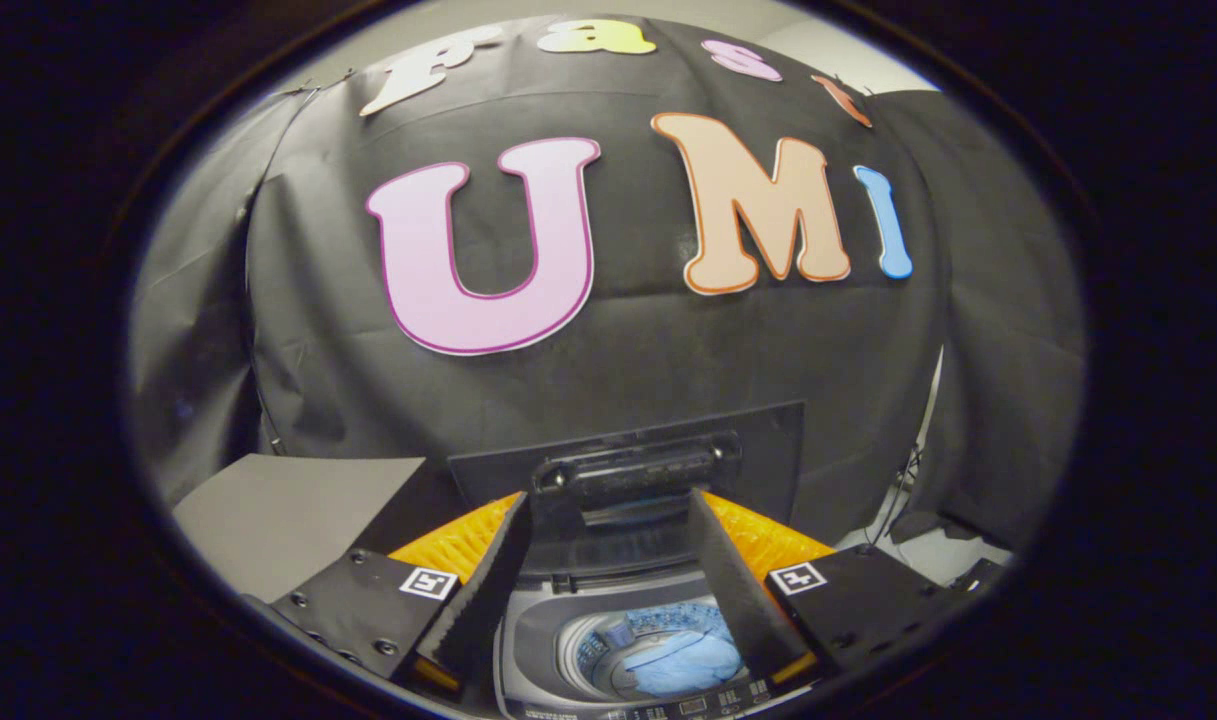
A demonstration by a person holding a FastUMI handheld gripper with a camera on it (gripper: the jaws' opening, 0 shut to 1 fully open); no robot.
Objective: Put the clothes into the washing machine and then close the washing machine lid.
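Observation:
I look down on a small grey top-loading washing machine (pixel 530 640) that sits between and below my fingers. Blue clothes (pixel 690 662) lie inside its drum. Its dark lid (pixel 768 440) stands upright at the back, with a black handle bar (pixel 636 472) across it. My gripper (pixel 608 500) is open, the fingers spread wide. Their tips reach up to either end of the handle bar, and nothing is held between them. I cannot tell whether the tips touch the lid. The machine's control panel (pixel 668 708) shows at the near edge.
A grey flat surface (pixel 298 510) lies to the left of the machine. Black cloth walls stand close behind and to both sides. Pale floor (pixel 953 552) and hanging cables (pixel 903 490) are at the right.

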